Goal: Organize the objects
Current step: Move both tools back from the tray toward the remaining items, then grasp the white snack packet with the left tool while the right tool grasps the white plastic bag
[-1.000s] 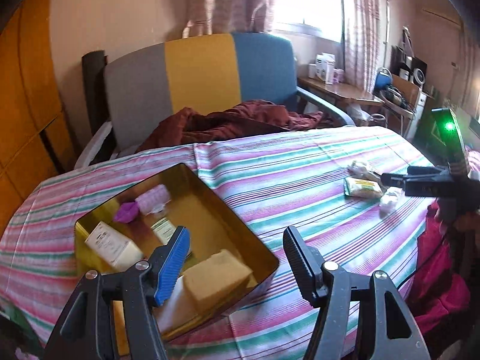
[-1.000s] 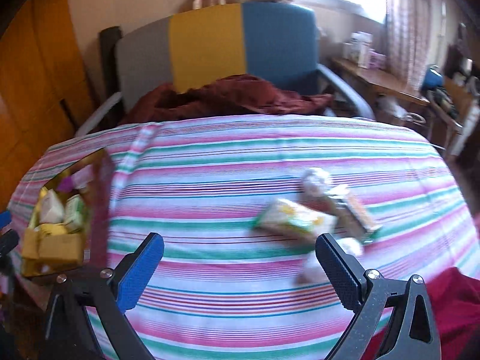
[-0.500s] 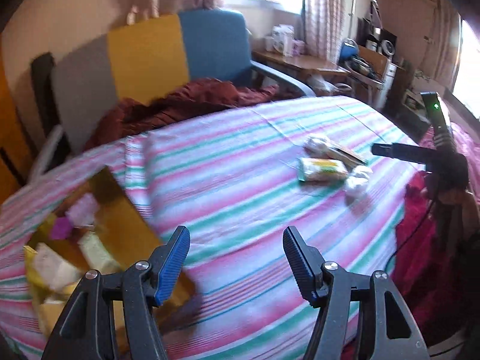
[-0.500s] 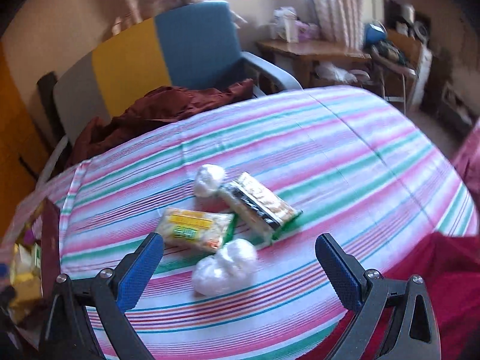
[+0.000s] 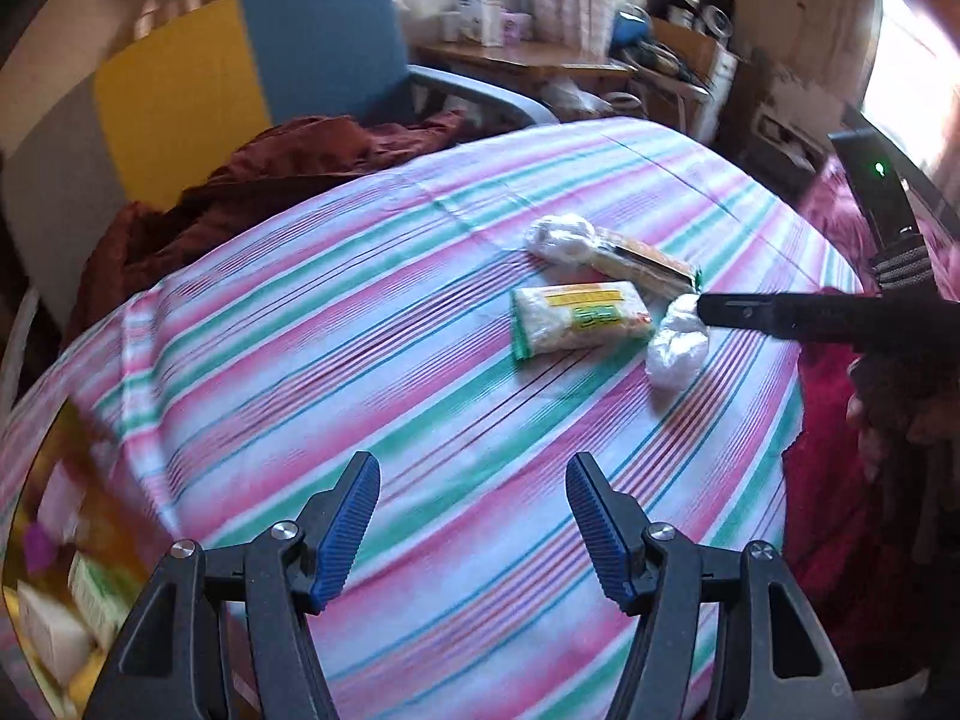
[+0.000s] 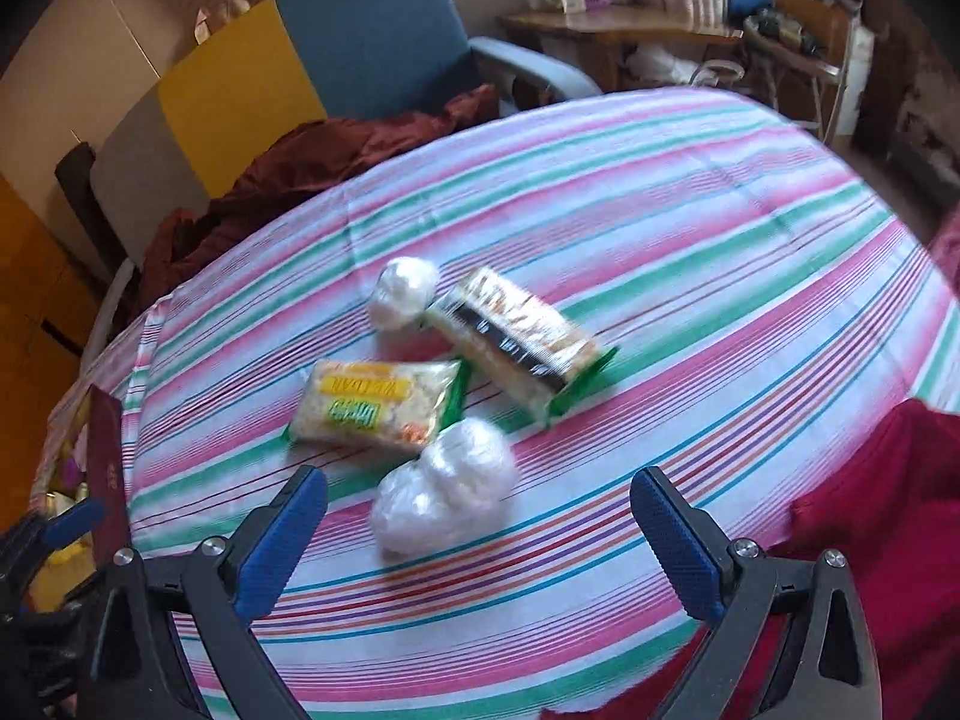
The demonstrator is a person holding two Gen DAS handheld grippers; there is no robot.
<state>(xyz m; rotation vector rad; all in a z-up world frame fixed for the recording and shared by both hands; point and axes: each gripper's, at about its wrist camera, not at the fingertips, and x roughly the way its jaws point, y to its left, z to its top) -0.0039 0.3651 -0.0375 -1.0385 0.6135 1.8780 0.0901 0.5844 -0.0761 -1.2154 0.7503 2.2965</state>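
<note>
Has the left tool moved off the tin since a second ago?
Yes. The left tool swung right, away from the gold tin now at the frame's left edge, toward the yellow packet.

Bare striped cloth [image 5: 384, 372] is lying open across frame centre and lower middle. Four packets are clustering right of centre: noodle pack [image 5: 579, 318], wrapped bundle [image 5: 678, 348]. Gold tin [image 5: 36, 570] is crowding lower left.

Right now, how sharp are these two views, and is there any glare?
Left wrist view: the gold box at the lower left is smeared by motion, the window at upper right blows out white, the packets stay fairly crisp. Right wrist view: the yellow-label packet and white bag look soft; fisheye bends the table edge.
</note>
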